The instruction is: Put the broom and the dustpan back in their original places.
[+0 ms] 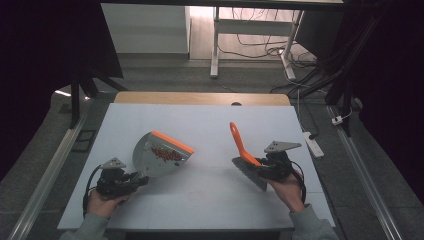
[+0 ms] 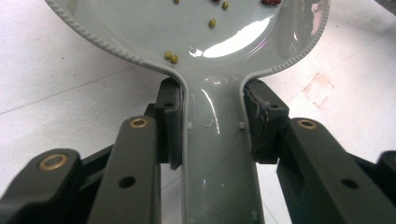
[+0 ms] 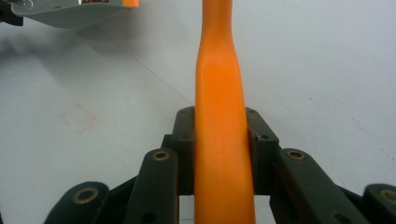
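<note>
dustpan (image 1: pixel 159 154) left of middle, tipped up so the beans (image 1: pixel 166 153) stay in | left gripper (image 1: pixel 131 181) fingers clamped on its handle | brush (image 1: pixel 243 150) at right, right gripper (image 1: pixel 261 171) fingers clamped on it | white counter (image 1: pixel 200 125)

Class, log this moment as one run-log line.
left gripper: shut on grey plastic dustpan | right gripper: shut on orange-handled brush | beads in pan

White table (image 1: pixel 210 125), power strip (image 1: pixel 313 144)
</note>
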Available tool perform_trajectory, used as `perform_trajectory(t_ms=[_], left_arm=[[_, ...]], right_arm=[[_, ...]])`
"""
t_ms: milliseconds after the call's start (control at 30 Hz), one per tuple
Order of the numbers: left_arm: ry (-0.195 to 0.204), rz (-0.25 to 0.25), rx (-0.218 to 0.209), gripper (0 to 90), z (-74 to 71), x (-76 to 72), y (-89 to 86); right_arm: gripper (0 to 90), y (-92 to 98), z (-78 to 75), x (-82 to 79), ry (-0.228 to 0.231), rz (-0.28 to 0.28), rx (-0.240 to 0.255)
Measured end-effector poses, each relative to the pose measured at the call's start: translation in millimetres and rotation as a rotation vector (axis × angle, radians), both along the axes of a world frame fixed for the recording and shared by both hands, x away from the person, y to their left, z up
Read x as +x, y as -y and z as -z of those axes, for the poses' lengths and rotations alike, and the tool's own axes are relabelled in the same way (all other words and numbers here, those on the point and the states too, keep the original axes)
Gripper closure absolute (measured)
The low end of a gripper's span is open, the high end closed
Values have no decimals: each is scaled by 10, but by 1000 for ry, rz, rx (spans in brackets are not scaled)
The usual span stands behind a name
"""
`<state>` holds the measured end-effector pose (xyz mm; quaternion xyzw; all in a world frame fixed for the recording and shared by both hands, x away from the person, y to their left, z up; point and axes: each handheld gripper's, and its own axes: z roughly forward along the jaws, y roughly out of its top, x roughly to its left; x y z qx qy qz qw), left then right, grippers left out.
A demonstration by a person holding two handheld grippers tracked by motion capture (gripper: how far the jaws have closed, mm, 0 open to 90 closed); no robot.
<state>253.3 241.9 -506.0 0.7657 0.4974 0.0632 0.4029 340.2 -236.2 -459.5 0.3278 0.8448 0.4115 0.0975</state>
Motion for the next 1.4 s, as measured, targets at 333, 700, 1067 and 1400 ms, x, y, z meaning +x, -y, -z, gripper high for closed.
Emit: perform_trajectory(t_ms=[333,700,1067,1400], left_arm=[[-17,-90,11,619,21,-43,-33],[-29,-194,27,619,60,-102,-86],[-51,-294,21,619,113,-110,-73],[-78,-336,19,618,186,-58,-60]], right_arm=[[704,28,42,-4,-39,-11,15],[704,79,56,-7,-67,-9,19],[704,176,80,-10,-106,7,30],[704,229,199,22,-189,18,26]])
